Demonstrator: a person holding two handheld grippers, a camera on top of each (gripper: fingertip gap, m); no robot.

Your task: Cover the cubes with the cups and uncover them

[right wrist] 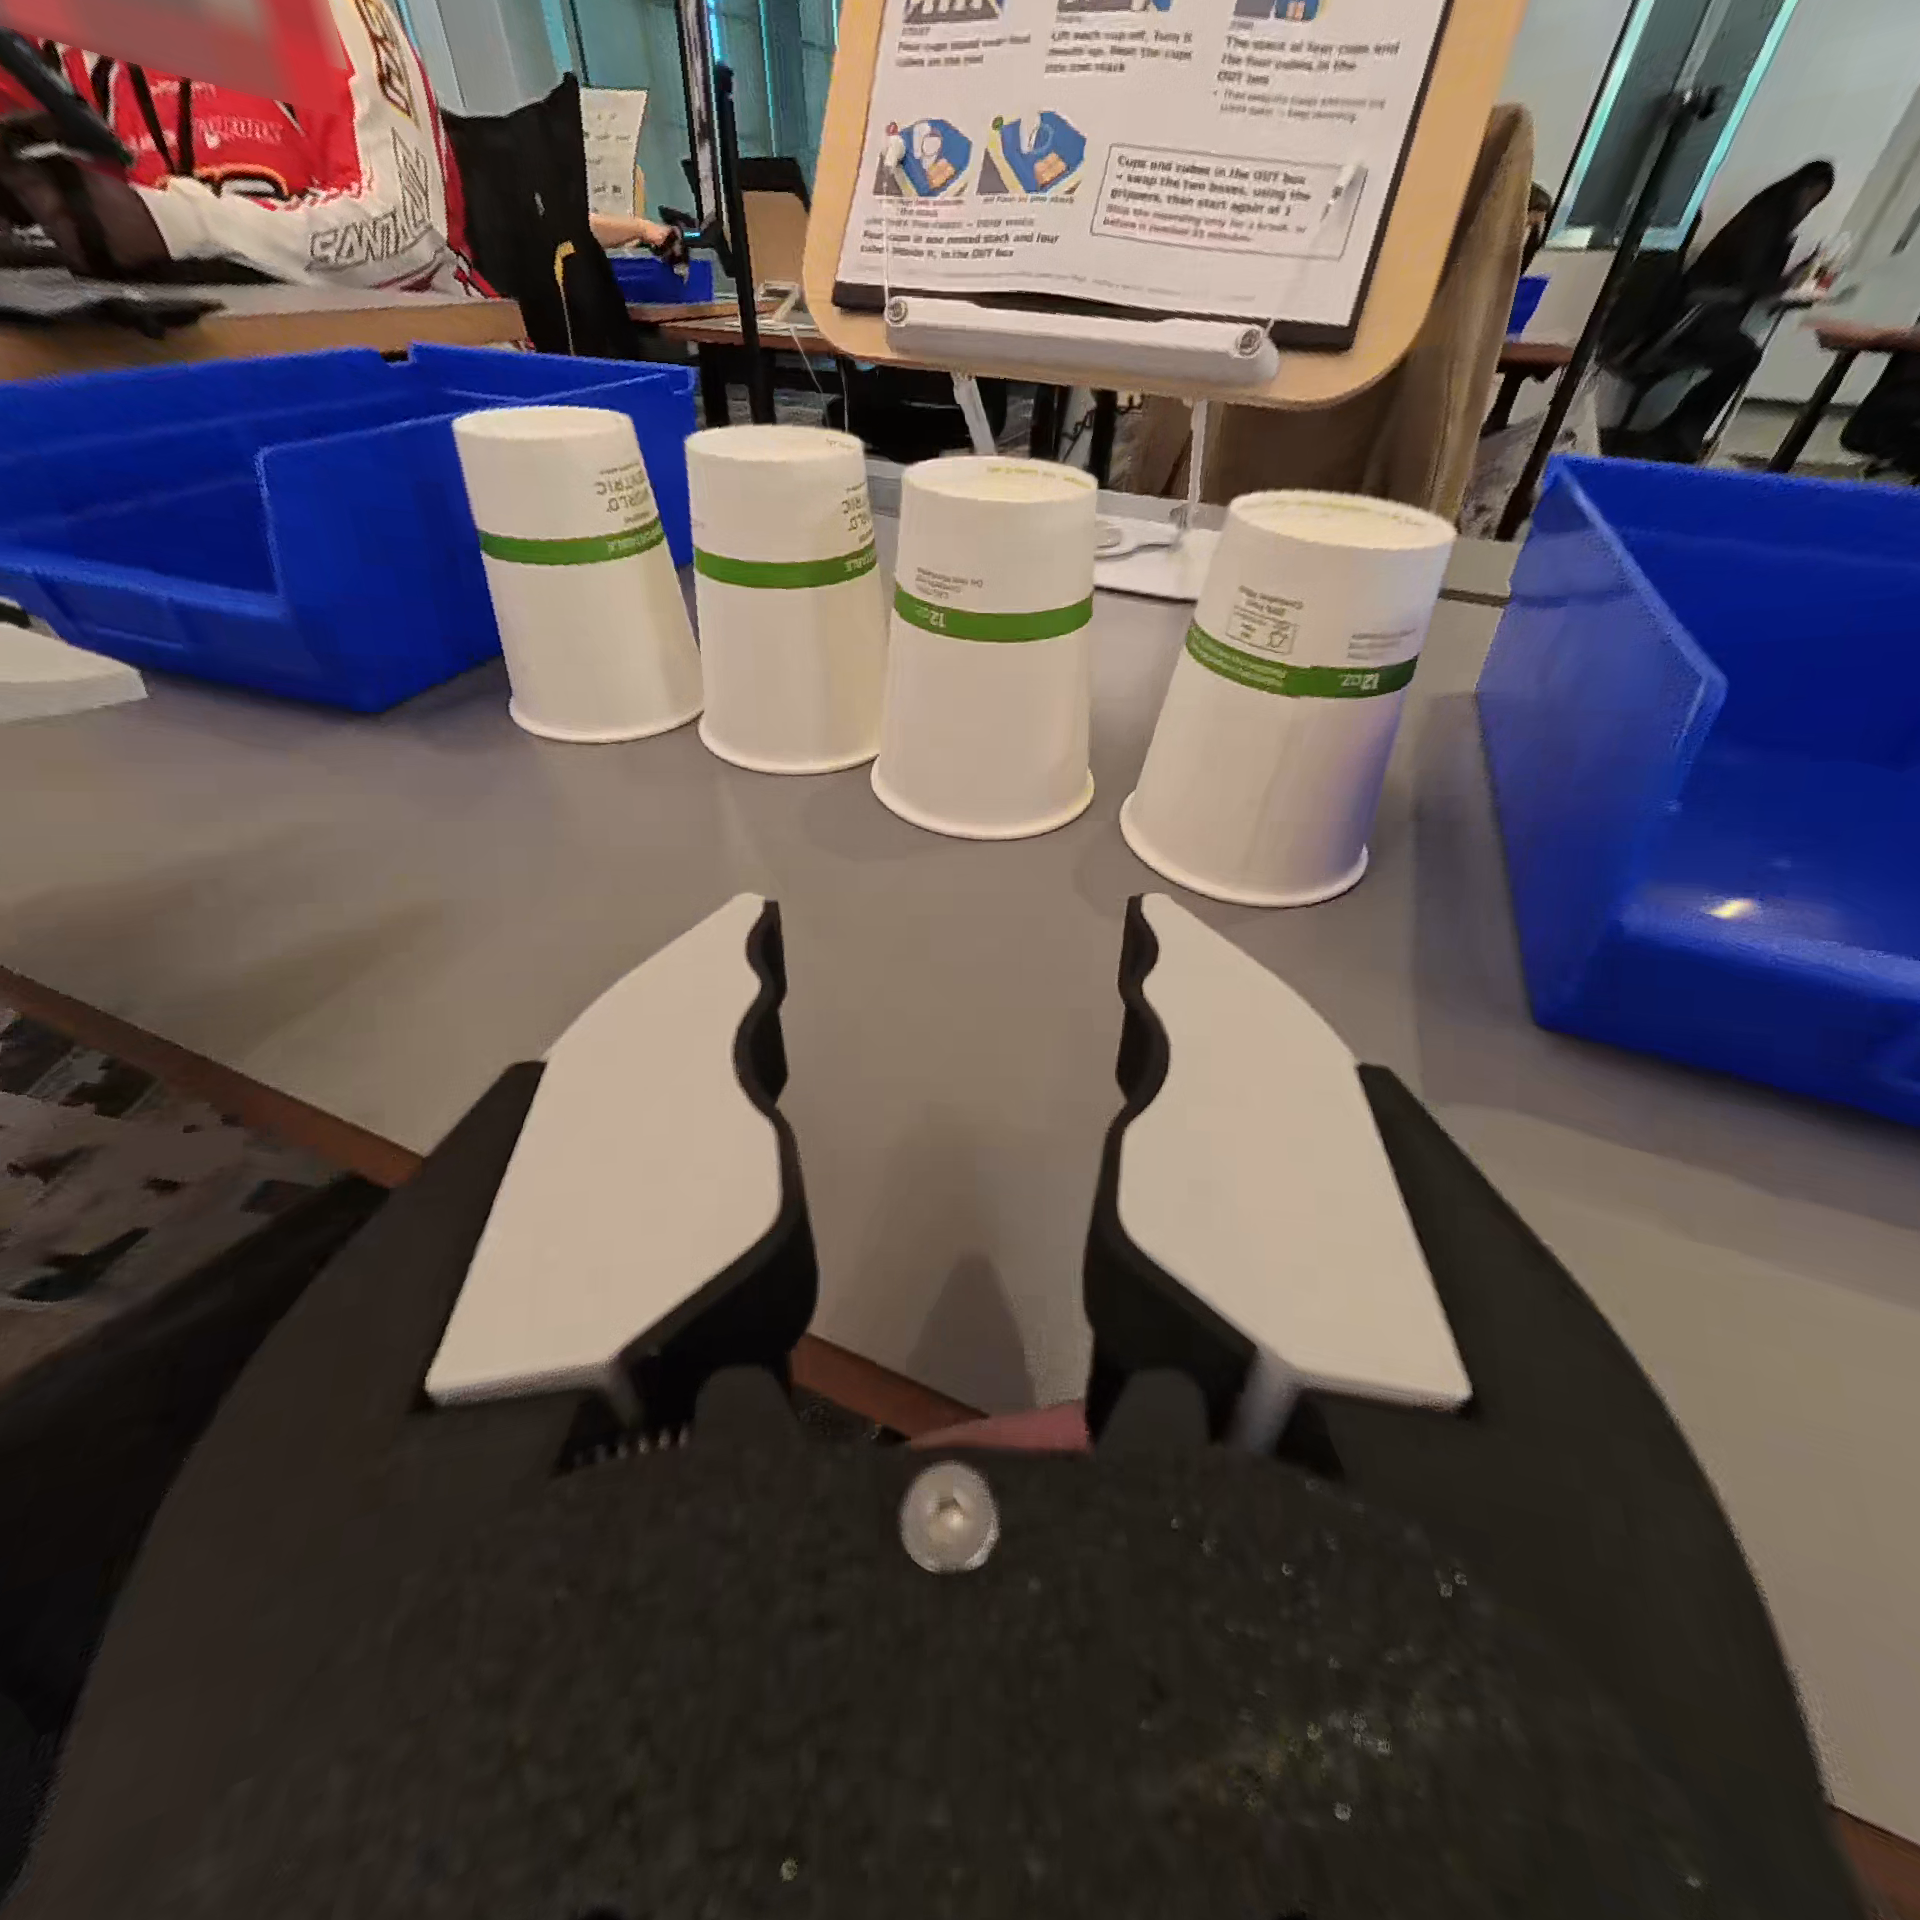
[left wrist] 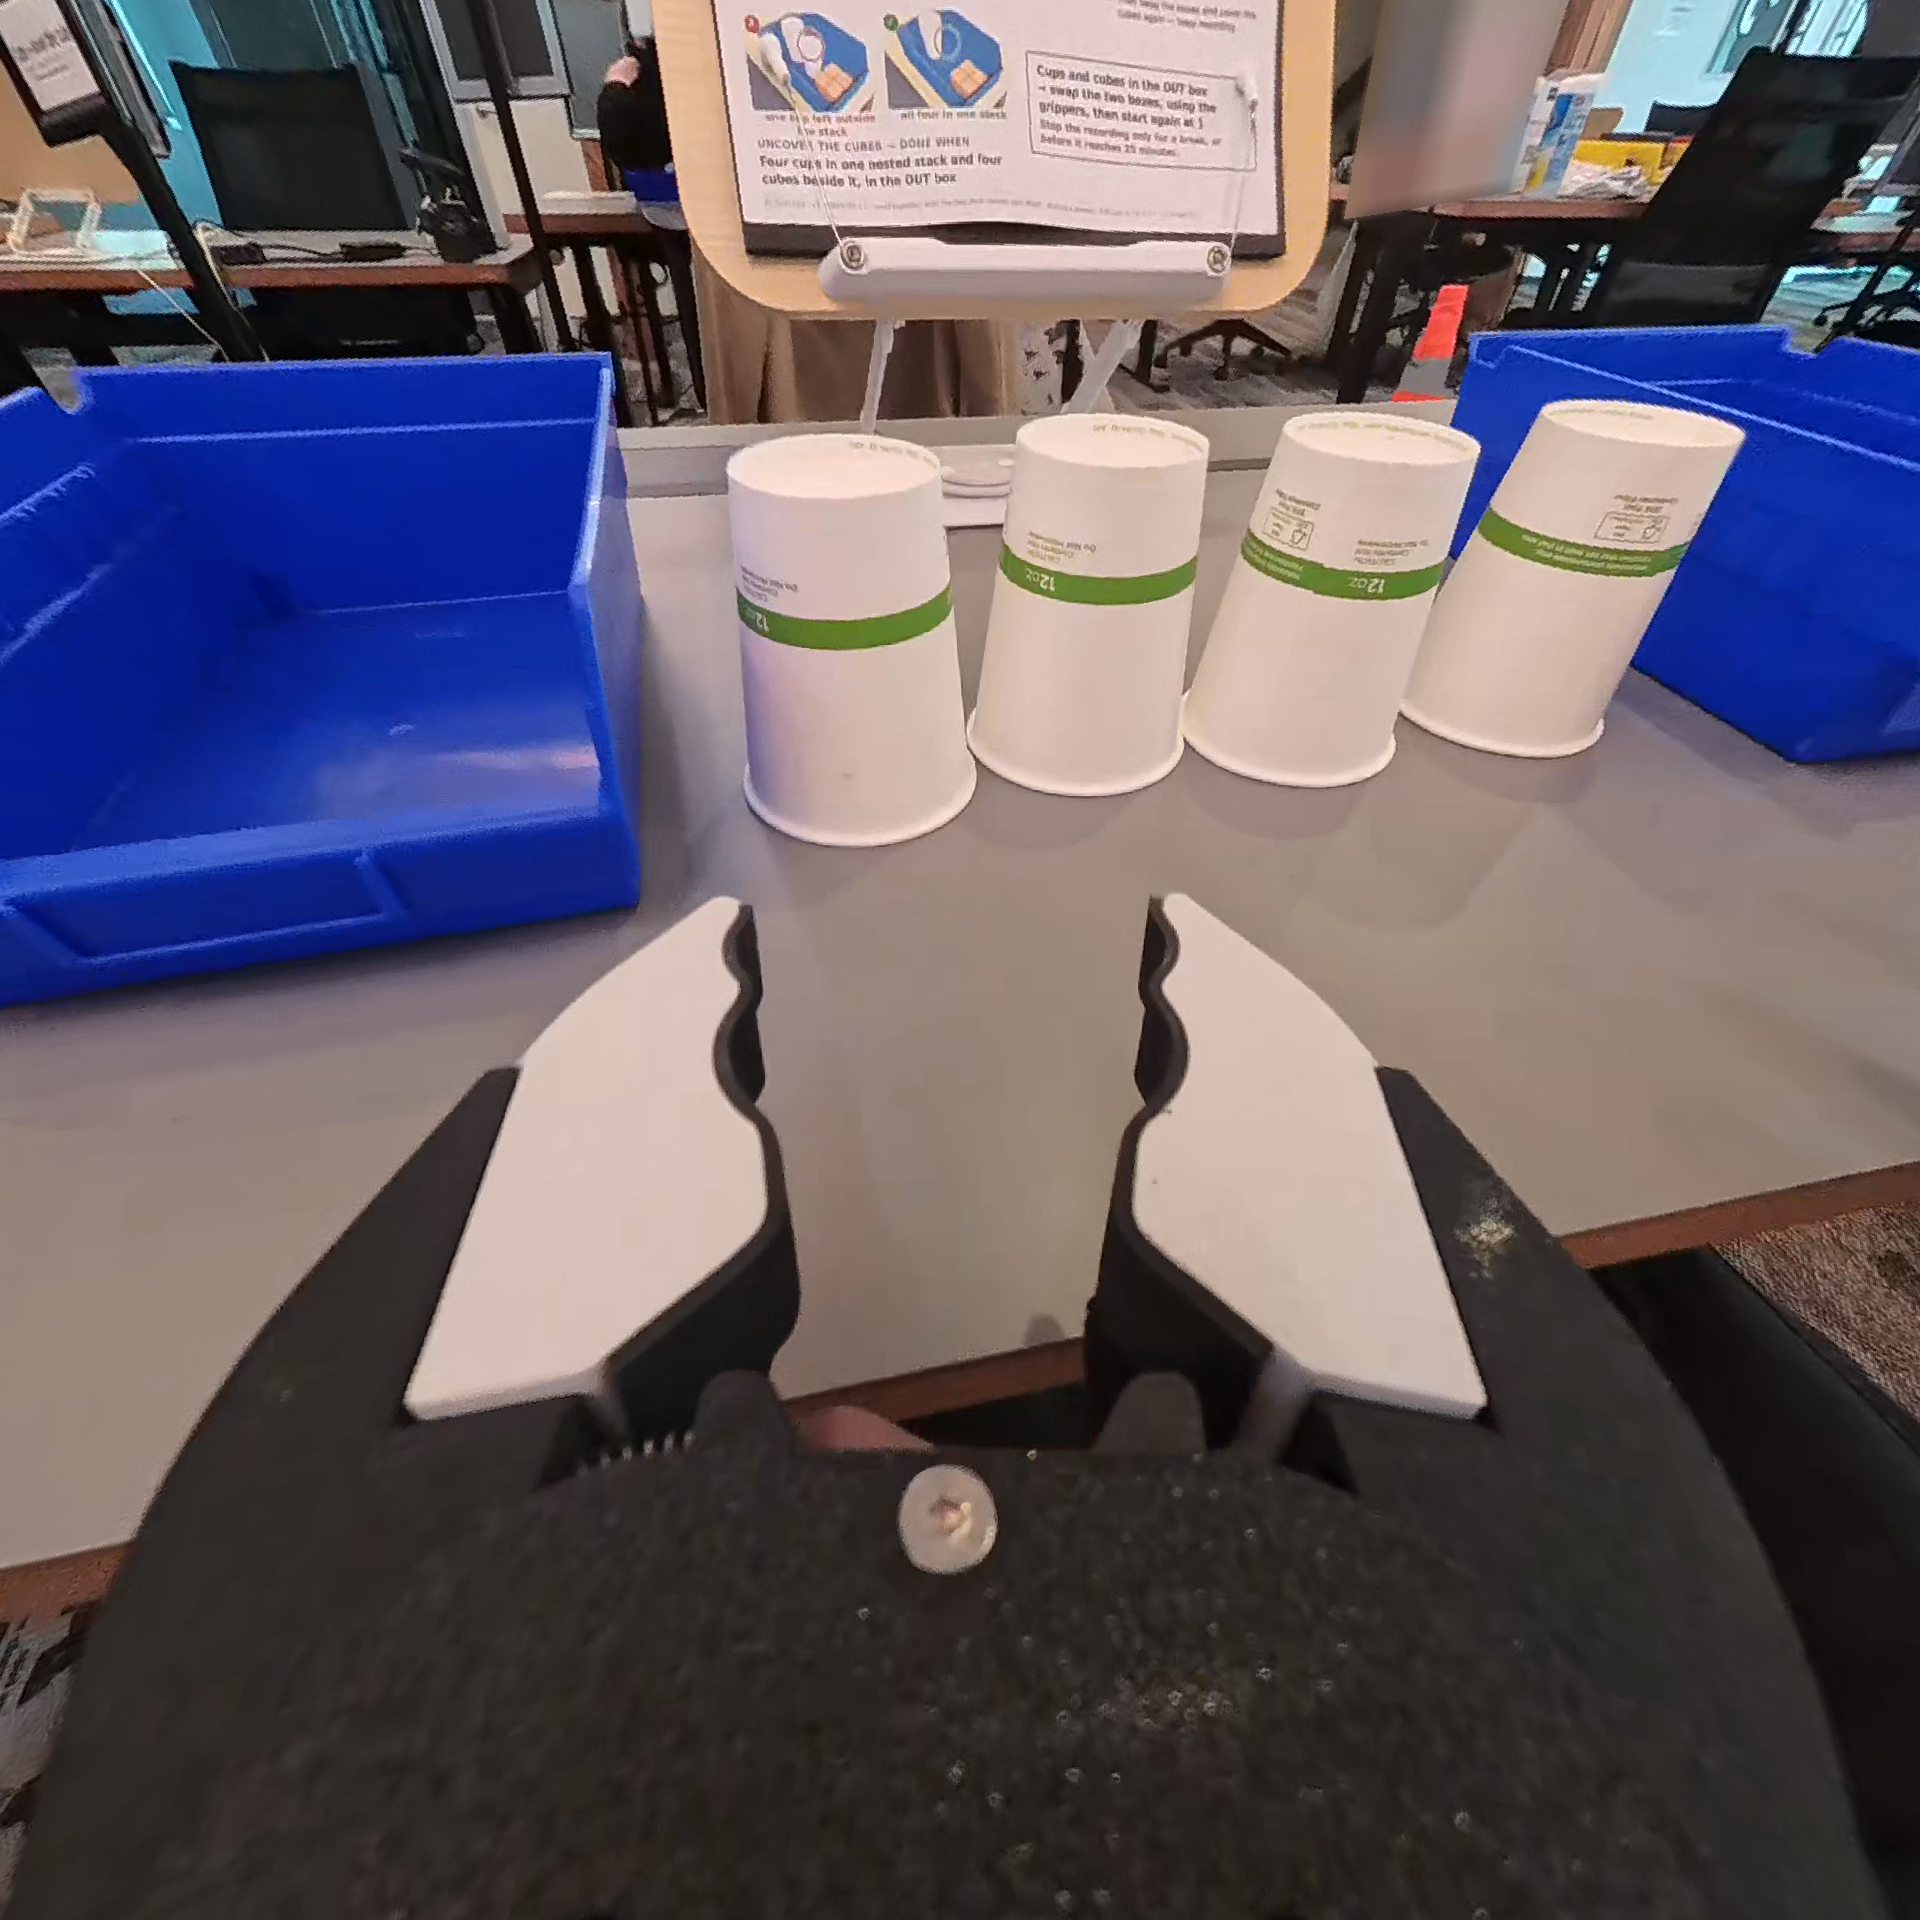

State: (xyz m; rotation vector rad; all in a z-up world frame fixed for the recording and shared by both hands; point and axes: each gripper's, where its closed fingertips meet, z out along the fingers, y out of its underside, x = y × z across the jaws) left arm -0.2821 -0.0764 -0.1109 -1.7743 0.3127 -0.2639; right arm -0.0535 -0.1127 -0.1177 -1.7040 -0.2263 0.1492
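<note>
Several white paper cups with a green band stand upside down in a row on the grey table (left wrist: 1351, 935). In the left wrist view the leftmost cup (left wrist: 852, 644) is nearest and the rightmost cup (left wrist: 1558, 582) stands by the right bin. In the right wrist view the row runs from the leftmost cup (right wrist: 587, 582) to the rightmost cup (right wrist: 1278, 707). No cubes show; the cups hide whatever is under them. My left gripper (left wrist: 948, 914) is open and empty, short of the leftmost cup. My right gripper (right wrist: 948, 914) is open and empty, short of the row.
A blue bin (left wrist: 312, 675) stands left of the cups and another blue bin (left wrist: 1787, 540) on the right; both also show in the right wrist view (right wrist: 260, 540) (right wrist: 1714, 831). An instruction board (left wrist: 997, 156) stands behind the row. The table's front edge (left wrist: 1714, 1216) is close.
</note>
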